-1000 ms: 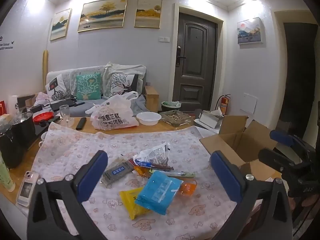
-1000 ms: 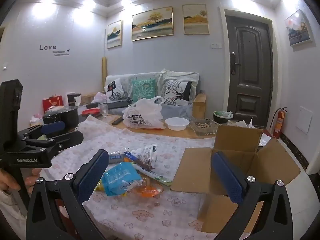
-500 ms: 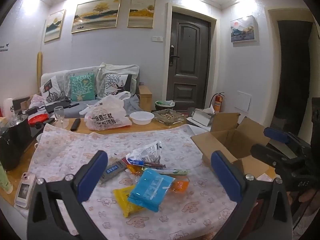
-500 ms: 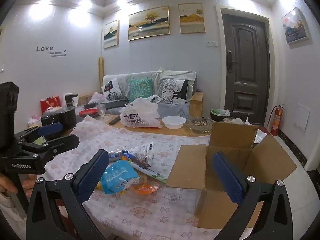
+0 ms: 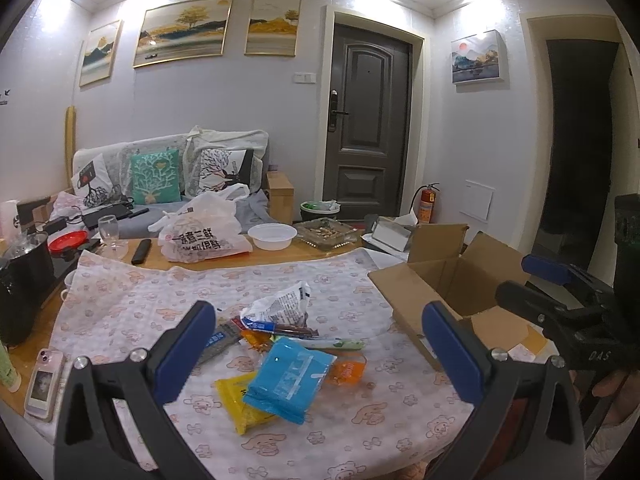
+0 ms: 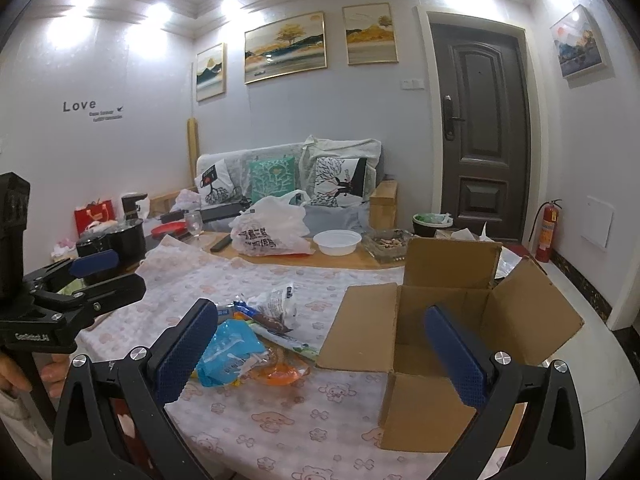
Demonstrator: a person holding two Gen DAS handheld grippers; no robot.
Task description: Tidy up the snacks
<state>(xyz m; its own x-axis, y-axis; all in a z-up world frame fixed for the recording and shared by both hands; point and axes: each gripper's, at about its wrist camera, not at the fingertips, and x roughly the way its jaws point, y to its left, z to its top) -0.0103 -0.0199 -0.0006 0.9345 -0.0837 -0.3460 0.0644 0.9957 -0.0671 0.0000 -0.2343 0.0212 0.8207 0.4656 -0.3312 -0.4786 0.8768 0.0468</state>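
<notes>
A heap of snack packets lies on the bear-print tablecloth (image 5: 132, 308): a blue packet (image 5: 290, 378) over a yellow one (image 5: 236, 400), an orange packet (image 5: 348, 370), a crumpled white bag (image 5: 280, 306) and a grey bar (image 5: 216, 342). My left gripper (image 5: 316, 344) hangs open above and in front of the heap, holding nothing. An open cardboard box (image 6: 440, 308) stands right of the heap, where the blue packet (image 6: 230, 350) shows again. My right gripper (image 6: 320, 344) is open near the box's front-left flap. Each gripper shows in the other's view: right gripper (image 5: 524, 280), left gripper (image 6: 120, 272).
Behind the cloth sit a white plastic bag (image 5: 200, 236), a white bowl (image 5: 272, 236), a glass ashtray (image 5: 326, 234), a remote (image 5: 141, 251) and a wine glass (image 5: 108, 228). A black pot (image 5: 24, 276) and a phone (image 5: 44, 380) are at the left edge.
Both grippers have drifted slightly, so the heap and box sit a little differently in each view. Both stay open, and no packet has moved.
</notes>
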